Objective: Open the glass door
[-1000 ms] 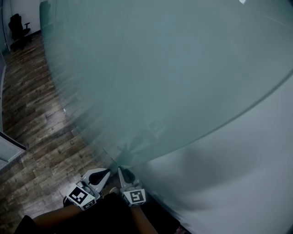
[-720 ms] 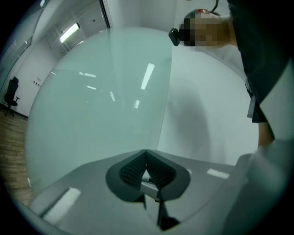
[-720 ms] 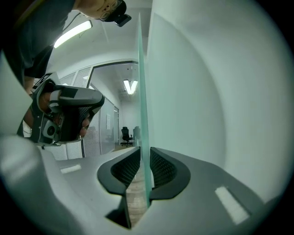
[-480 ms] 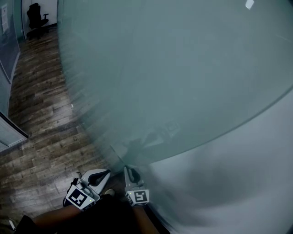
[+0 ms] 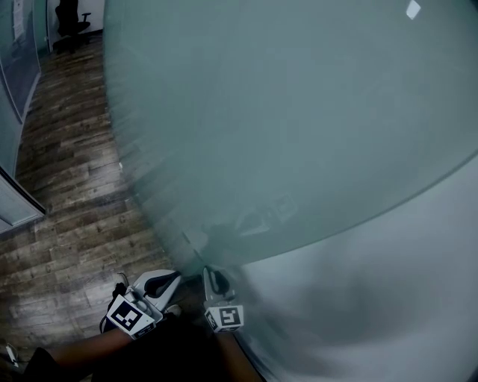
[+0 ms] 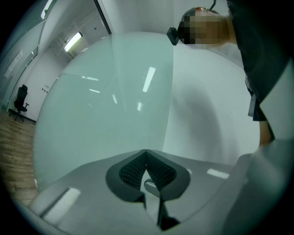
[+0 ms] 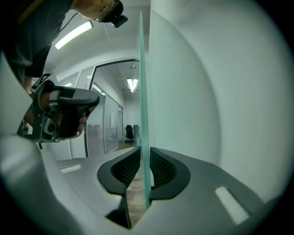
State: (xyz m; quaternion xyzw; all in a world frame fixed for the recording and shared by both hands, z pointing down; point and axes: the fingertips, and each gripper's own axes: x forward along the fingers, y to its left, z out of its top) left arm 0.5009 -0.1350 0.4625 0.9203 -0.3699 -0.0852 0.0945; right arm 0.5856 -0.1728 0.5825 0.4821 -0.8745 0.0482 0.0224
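Observation:
A big frosted glass door (image 5: 299, 112) fills most of the head view, with its free edge low in the middle. My right gripper (image 5: 212, 276) is shut on that edge. In the right gripper view the thin edge of the glass door (image 7: 144, 114) runs upright between the ribbed pads of the right gripper (image 7: 144, 153). My left gripper (image 5: 166, 280) hangs just left of it, off the glass. In its own view the left gripper (image 6: 146, 152) is shut on nothing and faces the door pane (image 6: 101, 114).
A white wall (image 5: 403, 283) lies right of the door. Wood-plank floor (image 5: 67, 186) stretches to the left, past a glass partition (image 5: 15, 67), to a black office chair (image 5: 71, 19) far down the corridor.
The right gripper has kept its hold on the door edge and moved a little with it. The left gripper has drifted alongside. The corridor and chair sit further right in the head view.

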